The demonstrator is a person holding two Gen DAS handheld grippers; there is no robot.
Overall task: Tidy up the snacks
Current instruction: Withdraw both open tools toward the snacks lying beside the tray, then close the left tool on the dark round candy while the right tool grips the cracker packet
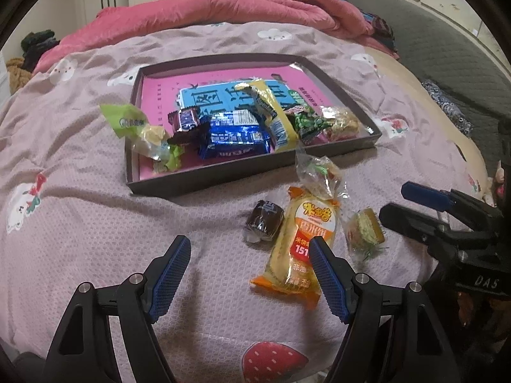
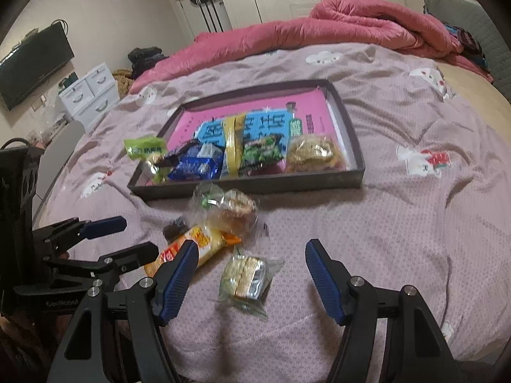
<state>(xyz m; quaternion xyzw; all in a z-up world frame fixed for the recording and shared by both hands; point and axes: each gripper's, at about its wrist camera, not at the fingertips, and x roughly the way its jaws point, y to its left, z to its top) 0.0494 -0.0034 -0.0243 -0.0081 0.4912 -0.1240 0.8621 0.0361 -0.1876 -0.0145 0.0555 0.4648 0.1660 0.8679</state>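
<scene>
Mauve quilted bedspread carries everything: a dark shallow tray sits mid-bed, lined with a pink sheet and already holding a row of snacks along its near edge, among them a blue bar, a yellow pack and a green pouch that hangs over the left rim. Four snacks lie loose on the bed just in front of the tray: an orange cake pack, a small dark cake, a clear bag nearest the tray, and a clear wafer pack.

Both claws hang low over this loose group, probably because it is what remains to sort. The left claw is spread wide and holds nothing; its right finger overlaps the orange pack in the view, though contact cannot be told. The right claw is likewise wide apart and empty, with the wafer pack lying between its fingers, a likely next pick.
</scene>
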